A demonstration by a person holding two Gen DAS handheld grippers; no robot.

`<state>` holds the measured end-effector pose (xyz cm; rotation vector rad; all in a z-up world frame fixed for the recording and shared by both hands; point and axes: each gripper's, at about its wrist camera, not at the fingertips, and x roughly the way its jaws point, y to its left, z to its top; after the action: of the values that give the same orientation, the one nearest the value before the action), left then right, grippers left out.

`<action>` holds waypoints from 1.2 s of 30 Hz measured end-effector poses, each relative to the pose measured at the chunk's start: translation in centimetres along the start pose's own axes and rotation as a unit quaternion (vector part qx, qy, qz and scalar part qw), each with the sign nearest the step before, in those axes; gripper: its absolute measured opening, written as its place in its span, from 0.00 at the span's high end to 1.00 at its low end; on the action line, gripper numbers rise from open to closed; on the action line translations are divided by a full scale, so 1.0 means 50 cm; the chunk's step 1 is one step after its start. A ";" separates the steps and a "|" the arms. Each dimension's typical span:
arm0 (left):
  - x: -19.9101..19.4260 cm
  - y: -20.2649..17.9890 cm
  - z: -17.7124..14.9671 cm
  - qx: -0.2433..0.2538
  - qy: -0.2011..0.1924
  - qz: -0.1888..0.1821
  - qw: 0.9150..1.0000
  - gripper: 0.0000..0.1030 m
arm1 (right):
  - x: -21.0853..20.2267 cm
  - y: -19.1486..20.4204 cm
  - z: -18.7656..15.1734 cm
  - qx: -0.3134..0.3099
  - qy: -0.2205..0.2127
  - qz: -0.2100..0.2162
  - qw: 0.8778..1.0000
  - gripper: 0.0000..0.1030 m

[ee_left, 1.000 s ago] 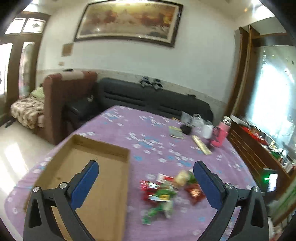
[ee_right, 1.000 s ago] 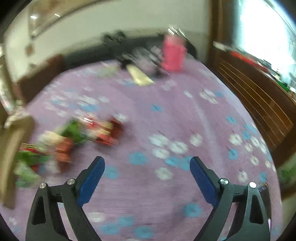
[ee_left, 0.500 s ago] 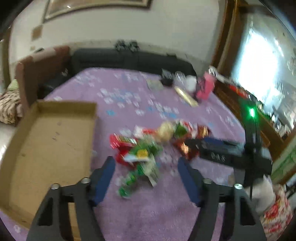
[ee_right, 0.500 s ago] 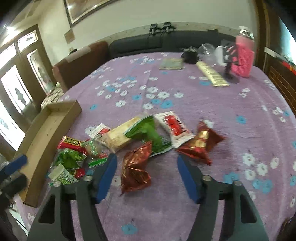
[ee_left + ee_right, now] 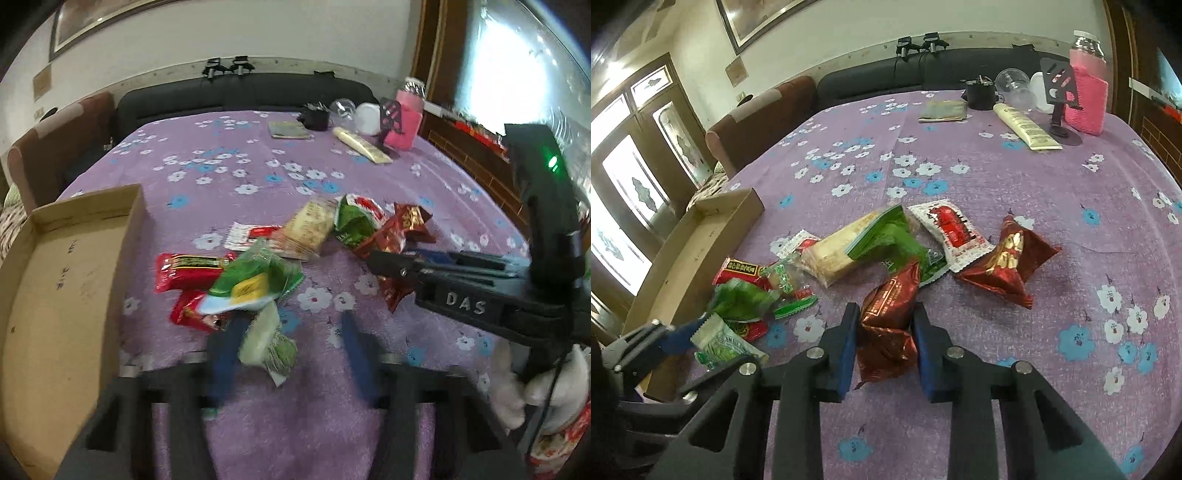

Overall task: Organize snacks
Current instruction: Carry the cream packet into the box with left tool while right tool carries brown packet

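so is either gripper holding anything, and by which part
The right gripper, jaws closing, pinches the dark red snack bag across its middle. The left gripper, also closing, straddles a pale green packet without gripping it.

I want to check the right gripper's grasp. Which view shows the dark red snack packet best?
The right wrist view: the dark red snack packet sits sharp between the closing right gripper. The left wrist view shows it partly hidden behind that gripper's fingers.

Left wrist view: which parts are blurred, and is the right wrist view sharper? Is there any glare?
Left wrist view: the left gripper and nearest green packet are motion-smeared; the window is overexposed. Right wrist view: sharp, the right gripper crisp around the dark red packet; both bend at the edges.
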<state>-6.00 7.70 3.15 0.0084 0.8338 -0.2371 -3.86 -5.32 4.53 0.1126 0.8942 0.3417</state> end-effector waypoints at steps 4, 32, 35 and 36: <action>0.005 -0.002 -0.005 0.003 0.001 -0.006 1.000 0.83 | -0.010 -0.012 0.001 0.009 -0.007 -0.001 1.000 0.74; -0.273 0.352 -0.107 -0.173 -0.116 0.060 0.976 0.83 | -0.070 0.280 0.011 -0.039 0.008 0.197 0.980 0.74; -0.263 0.388 -0.127 -0.194 -0.103 0.066 0.973 0.83 | -0.040 0.361 -0.002 -0.067 0.031 0.209 0.975 0.74; -0.258 0.401 -0.134 -0.201 -0.098 0.069 0.972 0.83 | -0.028 0.386 -0.007 -0.076 0.039 0.212 0.974 0.74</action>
<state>-15.01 30.55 6.42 -0.3317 0.6688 0.0642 -9.67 12.34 9.96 0.1499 0.9158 0.8152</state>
